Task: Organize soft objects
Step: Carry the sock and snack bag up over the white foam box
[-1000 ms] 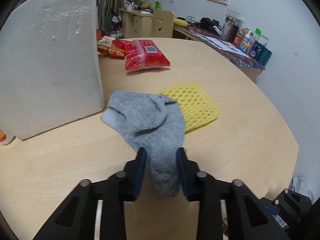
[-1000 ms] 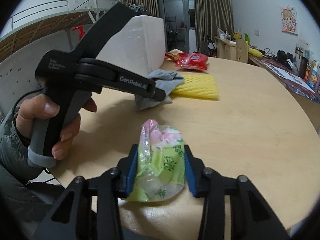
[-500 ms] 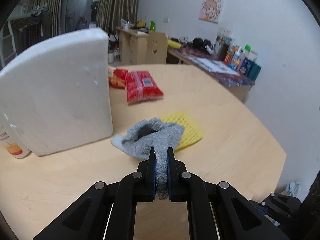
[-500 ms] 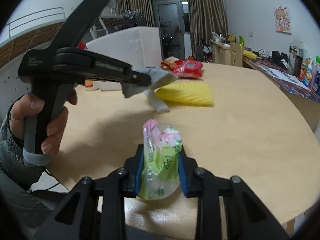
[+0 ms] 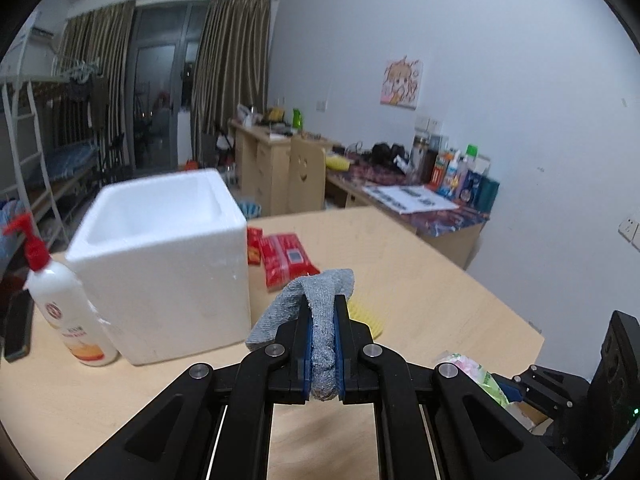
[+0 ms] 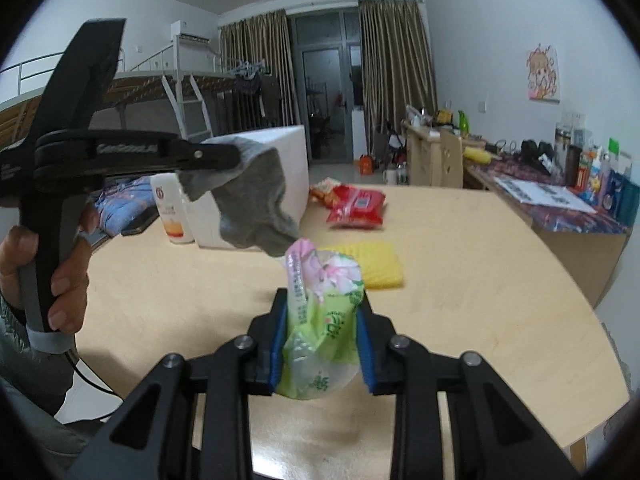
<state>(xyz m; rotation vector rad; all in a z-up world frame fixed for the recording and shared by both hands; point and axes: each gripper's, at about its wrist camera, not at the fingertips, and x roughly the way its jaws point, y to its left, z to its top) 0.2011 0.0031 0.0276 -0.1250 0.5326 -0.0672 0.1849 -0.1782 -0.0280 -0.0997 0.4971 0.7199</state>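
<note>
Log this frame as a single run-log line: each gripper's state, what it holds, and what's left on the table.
left gripper: shut on grey sock, lifted | right gripper: shut on green tissue pack, lifted | table: yellow foam net, red packs, foam box

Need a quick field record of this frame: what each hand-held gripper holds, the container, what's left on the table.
left hand-held gripper: shut on grey knit sock, lifted off the table
right hand-held gripper: shut on green and pink plastic packet, raised
container: open white foam box, nothing seen inside
left on round wooden table: yellow foam mesh sleeve, red snack packets
beside box: white pump bottle with red top
</note>
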